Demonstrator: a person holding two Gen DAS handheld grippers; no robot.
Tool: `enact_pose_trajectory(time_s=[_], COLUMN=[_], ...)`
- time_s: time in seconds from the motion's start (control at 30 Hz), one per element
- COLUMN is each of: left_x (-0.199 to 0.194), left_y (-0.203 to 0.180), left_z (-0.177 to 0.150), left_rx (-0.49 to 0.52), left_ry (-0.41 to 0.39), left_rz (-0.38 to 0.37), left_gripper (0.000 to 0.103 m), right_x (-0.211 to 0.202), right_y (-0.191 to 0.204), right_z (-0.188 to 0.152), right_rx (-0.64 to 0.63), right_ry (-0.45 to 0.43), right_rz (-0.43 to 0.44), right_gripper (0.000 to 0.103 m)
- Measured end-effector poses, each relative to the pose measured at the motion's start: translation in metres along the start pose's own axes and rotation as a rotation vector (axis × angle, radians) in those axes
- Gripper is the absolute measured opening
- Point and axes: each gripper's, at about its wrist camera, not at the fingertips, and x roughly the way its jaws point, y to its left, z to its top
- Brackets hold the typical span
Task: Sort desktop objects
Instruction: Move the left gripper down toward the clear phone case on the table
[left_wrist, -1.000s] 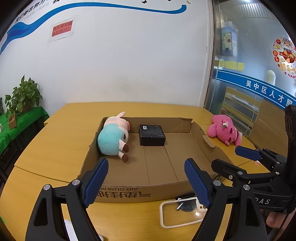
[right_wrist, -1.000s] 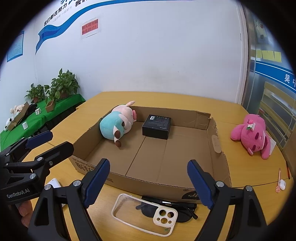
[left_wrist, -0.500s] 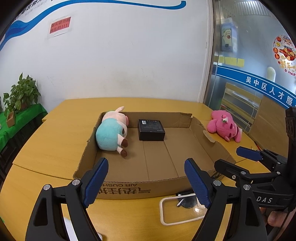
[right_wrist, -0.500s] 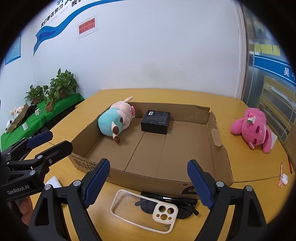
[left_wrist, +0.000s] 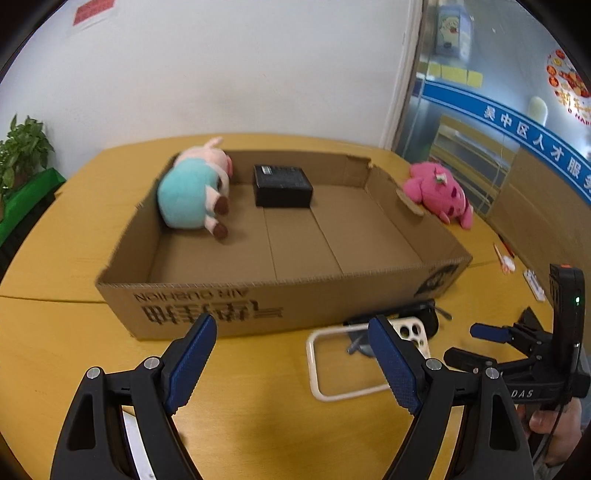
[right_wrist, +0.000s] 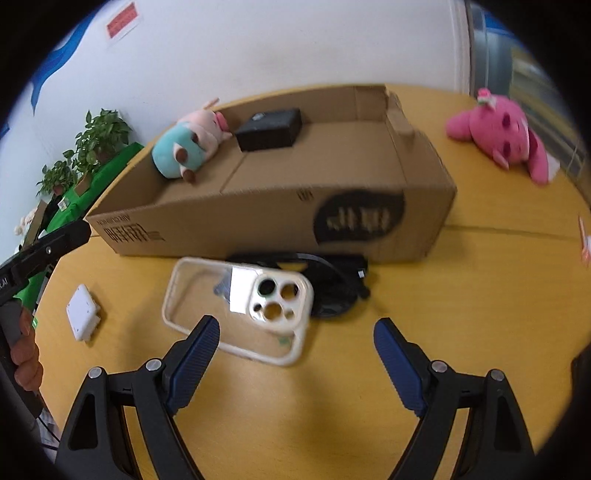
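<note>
Both grippers' fingers (right_wrist: 192, 354) spread, empty; phone case (right_wrist: 236, 310) just beyond right gripper (right_wrist: 295, 350).

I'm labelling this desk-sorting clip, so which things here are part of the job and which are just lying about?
Part of the job:
cardboard box
phone case
black sunglasses
white adapter
pink plush
pig plush and black box, already boxed

Just lying about:
potted plants
red wall notice

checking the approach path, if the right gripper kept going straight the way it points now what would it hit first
Most likely the clear phone case with the cream rim, lying flat on the yellow wooden table just ahead of the open right gripper. The black sunglasses lie beyond it. Depth is uncertain; it might meet bare table first.
</note>
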Motion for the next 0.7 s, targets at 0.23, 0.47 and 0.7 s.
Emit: enact_pose_trajectory(time_s=[0.23, 0.47, 0.7], left_x=[0.035, 0.07, 0.1], left_y=[-0.011, -0.003, -0.002], left_z=[-0.016, -0.016, -0.021], left_rx=[0.031, -0.057, -0.077], left_ry=[0.098, 0.17, 0.275], left_rz=[-0.037, -0.175, -0.254], left_gripper=[0.086, 0.084, 0.065], right_x=[0.02, 0.039, 0.049], right_y=[-0.004, 0.007, 0.017], right_z=[-0.009, -0.002, -0.001], right_rx=[0.023, 0.008, -0.056], right_ry=[0.043, 0.056, 0.068], right_rz=[0.076, 0.193, 0.252], right_gripper=[0.085, 0.084, 0.087])
